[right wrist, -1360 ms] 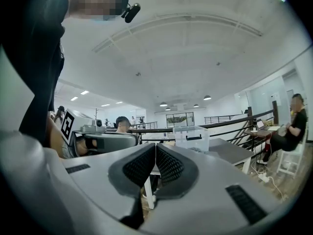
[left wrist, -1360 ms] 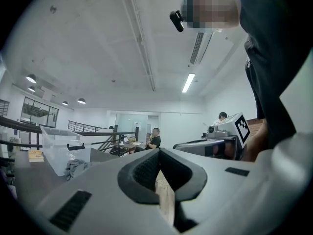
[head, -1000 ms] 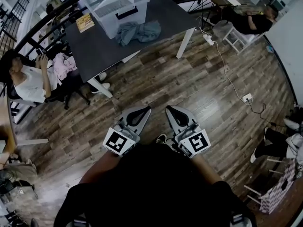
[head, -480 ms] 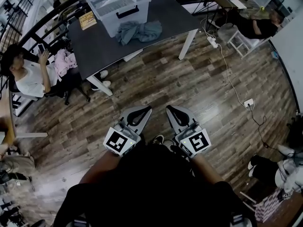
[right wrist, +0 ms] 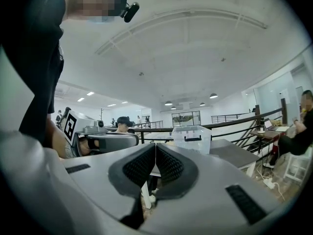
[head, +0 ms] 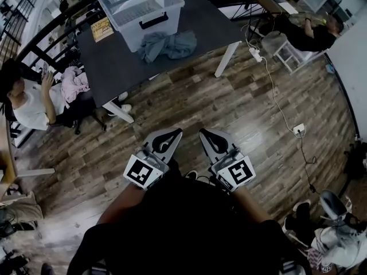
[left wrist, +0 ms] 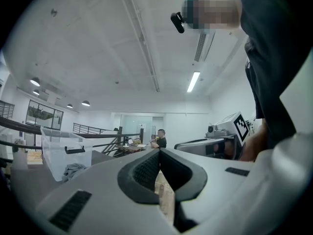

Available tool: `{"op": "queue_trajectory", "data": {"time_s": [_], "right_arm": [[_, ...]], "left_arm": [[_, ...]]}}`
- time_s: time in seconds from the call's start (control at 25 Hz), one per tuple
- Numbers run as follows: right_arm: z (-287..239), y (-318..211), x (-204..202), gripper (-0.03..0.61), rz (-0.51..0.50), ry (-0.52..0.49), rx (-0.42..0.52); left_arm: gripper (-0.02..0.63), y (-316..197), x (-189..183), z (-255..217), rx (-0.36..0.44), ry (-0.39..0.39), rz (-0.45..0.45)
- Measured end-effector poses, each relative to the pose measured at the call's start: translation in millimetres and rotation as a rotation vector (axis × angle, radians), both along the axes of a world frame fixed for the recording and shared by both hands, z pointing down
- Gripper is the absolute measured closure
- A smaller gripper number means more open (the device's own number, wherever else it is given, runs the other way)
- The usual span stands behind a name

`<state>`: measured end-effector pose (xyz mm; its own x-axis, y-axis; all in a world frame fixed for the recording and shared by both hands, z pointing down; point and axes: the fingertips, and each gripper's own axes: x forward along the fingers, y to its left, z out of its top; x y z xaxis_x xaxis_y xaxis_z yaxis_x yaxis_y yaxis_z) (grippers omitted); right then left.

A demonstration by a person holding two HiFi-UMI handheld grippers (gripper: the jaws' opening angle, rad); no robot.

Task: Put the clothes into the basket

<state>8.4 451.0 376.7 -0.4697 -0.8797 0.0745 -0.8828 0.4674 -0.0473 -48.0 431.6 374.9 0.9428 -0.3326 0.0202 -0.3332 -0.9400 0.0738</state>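
Left claw (head: 166, 139): shut, its pads together with nothing between them. It was held level in front of the person, well short of the table's near edge.
Right claw (head: 211, 139): also shut and empty. It was just beside the left claw and equally far from the table.
Wooden floor (head: 241, 107): a broad stretch of it lay between both claws and the table.
Table (head: 200, 19): a dark top on white legs, straight ahead of the claws.
Grey-blue clothes (head: 168, 43): a crumpled heap on the table, close to its near edge and toward the middle. It was well apart from both claws.
Heap's long axis: it ran roughly along the table's near edge, so it lay crosswise to the way the claws pointed.
Nearer claw: the heap lay almost dead ahead of the left claw and ahead-left of the right claw. The left claw was probably the better placed, though only slightly.
Clear plastic basket (head: 140, 7): it stood on the table just behind the heap, on the far side and a little to the left. Its near wall was close against the clothes.
Pink garment (head: 73, 82): it lay off the table, beside the left end, near a seated person. Whether it belonged to the task could not be told.
Coming move, as judged: close the gap to the table's near edge, open a claw, and lift the heap away from the person into the basket.
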Motion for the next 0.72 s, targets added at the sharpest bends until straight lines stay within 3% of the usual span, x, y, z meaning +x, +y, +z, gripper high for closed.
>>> {"op": "queue_trajectory", "data": {"time_s": [0.28,0.72], "right_arm": [[-2.4,-72.5,-8.0,0.561,-0.001,0.017,-0.003],[1.8,-156.9,-15.4,0.561,0.036,0.016,-0.026]], "left_arm": [[0.611,-67.1,-2.9,-5.5,0.038,-0.011,0.009],[0.611,-152.5,-4.0,-3.4,0.009,-0.003,0.067]]}}
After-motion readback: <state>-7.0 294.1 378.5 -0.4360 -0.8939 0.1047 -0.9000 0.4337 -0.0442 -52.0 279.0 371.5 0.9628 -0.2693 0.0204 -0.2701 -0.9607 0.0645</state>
